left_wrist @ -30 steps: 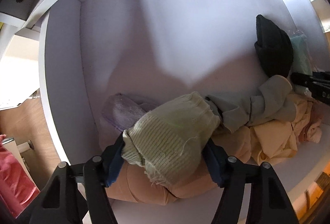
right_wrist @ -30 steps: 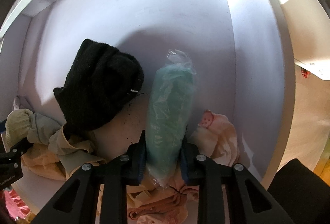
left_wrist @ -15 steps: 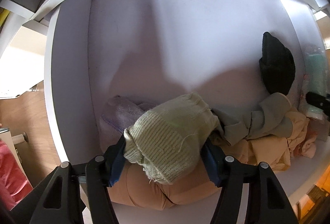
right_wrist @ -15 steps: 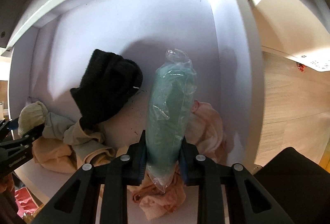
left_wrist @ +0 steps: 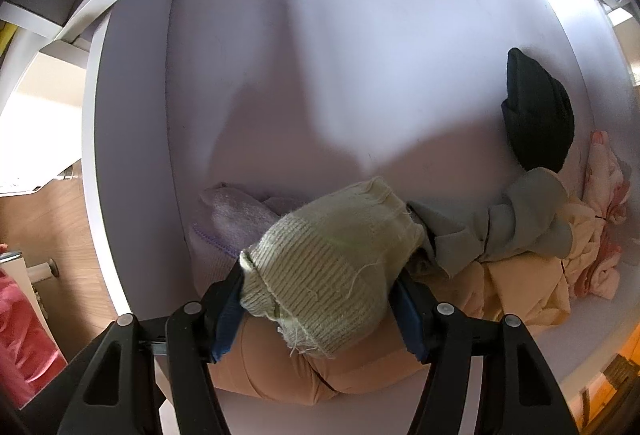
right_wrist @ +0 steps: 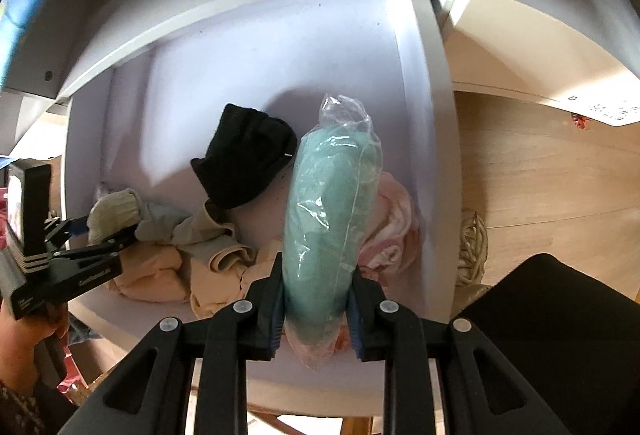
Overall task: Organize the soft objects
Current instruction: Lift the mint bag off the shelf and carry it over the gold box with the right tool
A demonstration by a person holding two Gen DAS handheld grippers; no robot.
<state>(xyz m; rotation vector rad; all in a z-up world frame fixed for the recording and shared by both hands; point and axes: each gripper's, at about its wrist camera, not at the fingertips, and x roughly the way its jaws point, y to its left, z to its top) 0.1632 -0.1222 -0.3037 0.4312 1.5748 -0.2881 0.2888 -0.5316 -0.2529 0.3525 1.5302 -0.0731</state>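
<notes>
Sock (left_wrist: pixel 332 275) and bagged cloth (right_wrist: pixel 332 219) sit between jaws

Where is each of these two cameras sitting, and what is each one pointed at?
Left wrist: rides on the left gripper, looks into the white cubby; its fingers clamp a cream knit sock.
Right wrist: rides on the right gripper, farther out from the same cubby, gripping a bagged teal item; a bare hand shows at lower left.
Shared: both see the black hat.
</notes>
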